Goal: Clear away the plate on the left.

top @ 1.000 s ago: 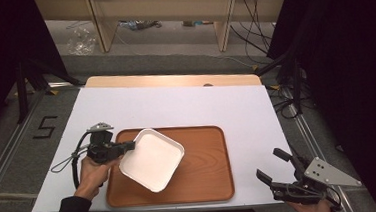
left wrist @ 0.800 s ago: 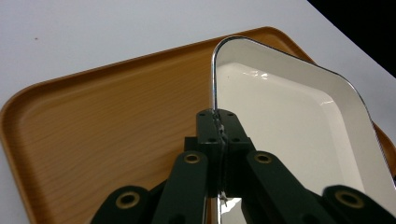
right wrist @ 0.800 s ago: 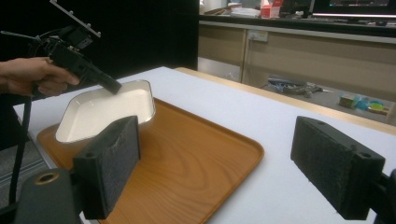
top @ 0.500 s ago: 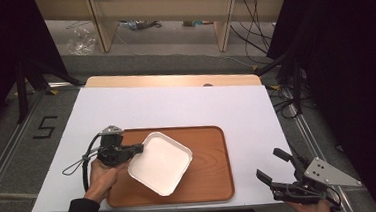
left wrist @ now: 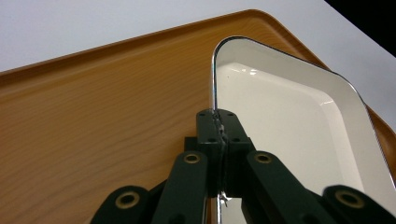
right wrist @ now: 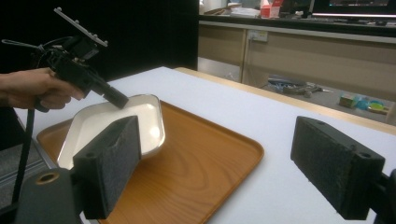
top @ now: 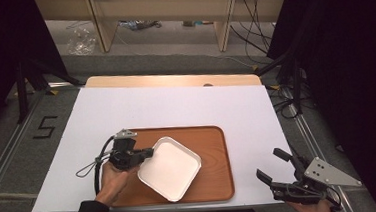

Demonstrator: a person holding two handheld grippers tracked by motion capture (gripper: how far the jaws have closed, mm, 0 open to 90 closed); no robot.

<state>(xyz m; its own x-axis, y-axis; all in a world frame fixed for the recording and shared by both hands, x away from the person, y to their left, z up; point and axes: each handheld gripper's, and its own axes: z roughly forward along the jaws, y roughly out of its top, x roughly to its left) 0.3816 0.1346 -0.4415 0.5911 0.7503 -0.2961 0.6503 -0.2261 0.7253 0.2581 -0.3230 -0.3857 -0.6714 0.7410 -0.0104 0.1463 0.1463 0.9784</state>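
Gripping the white dish by its rim at nine o'clock, the left gripper has its jaws clamped together on the edge. This dish sits tilted over the wooden tray. Idle at five o'clock, the right gripper is spread wide, well apart from it.

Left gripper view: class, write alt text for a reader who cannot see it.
Black tongs, seen from just behind, are shut on the rim of a white dish. The dish sits over a wooden tray, with white table beyond.
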